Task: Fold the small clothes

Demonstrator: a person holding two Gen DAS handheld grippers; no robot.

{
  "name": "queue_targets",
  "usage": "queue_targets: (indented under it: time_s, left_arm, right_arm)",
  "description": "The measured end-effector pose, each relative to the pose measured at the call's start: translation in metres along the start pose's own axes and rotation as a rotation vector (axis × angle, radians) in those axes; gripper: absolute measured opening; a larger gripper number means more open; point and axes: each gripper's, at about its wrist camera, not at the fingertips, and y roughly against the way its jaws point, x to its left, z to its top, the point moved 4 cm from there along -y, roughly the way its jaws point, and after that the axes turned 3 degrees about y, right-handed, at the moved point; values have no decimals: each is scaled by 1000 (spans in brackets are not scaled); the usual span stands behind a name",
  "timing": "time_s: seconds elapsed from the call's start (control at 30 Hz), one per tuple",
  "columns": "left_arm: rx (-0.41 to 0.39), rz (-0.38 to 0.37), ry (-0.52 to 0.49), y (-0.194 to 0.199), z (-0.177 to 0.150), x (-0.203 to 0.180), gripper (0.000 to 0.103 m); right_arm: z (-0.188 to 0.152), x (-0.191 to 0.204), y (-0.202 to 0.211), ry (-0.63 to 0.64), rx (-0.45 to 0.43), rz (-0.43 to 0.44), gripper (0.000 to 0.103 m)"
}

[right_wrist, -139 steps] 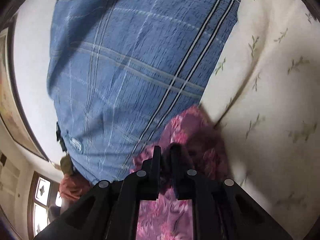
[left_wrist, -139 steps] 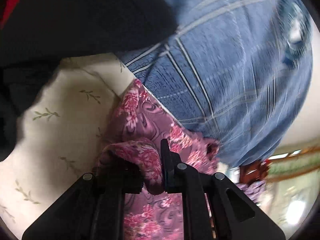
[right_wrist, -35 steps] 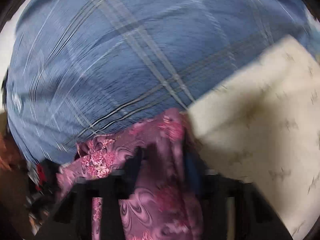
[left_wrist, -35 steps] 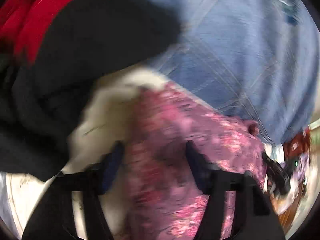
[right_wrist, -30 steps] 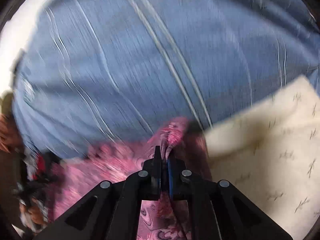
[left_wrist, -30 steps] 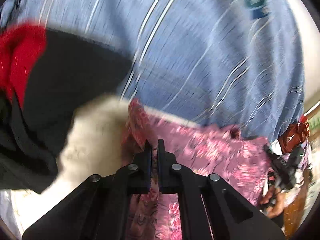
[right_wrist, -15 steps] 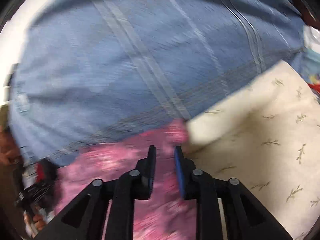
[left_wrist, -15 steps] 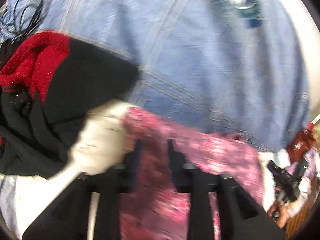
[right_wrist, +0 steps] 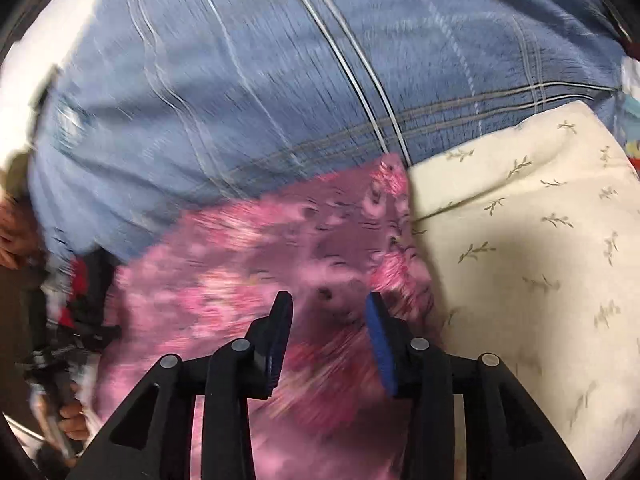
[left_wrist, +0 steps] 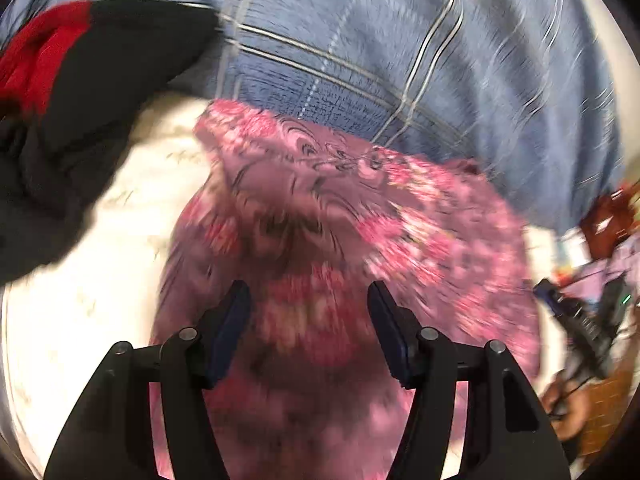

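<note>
Both grippers' fingers opening – left gripper [left_wrist: 308,332], right gripper [right_wrist: 328,338] – floral cloth [left_wrist: 340,220] beneath, ungripped; fold may spring open.

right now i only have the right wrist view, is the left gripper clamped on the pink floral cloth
Observer: No. The left gripper has its jaws apart and opening. The pink floral cloth lies between them, and the pads are not pressing on it.
Operator: anything beside the cloth on that side
Observer: A black and red garment lies on the cream sheet, past the cloth's left edge in the left wrist view.
Operator: does it touch the cloth
Observer: No, a strip of cream sheet shows between them.
</note>
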Motion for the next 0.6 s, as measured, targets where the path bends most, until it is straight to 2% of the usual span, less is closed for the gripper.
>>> queue_targets:
  time_s: [0.03,0.17,0.27,0.33,0.4,0.47,0.53,0.6]
  left_arm:
    - [-9,-12,3,8,-8,4,61]
    - [1,-25,-8,12,-50,18,61]
    - [-64,40,-84,22,-61,5,61]
    - [-59,92,-115,17,-61,-5,62]
    - [-30,116,-112,19,-59,-6,62]
    - [-7,83,-63,32,-55,3,61]
    - [-18,10,10,58,-58,19,61]
    - [-41,-35,96,81,-62,41,62]
  right_arm:
    - [-6,5,14,4,-22,40,41]
    - [-44,2,40,22,-12,64,44]
    - [-69,-6,31,28,44,5,41]
    - [-79,0,30,83,7,-22,41]
    - [-77,4,35,126,35,-90,41]
    - [-77,11,46,118,61,-101,43]
    - [-78,13,61,95,41,-58,44]
    - [-83,11,75,72,16,-45,50]
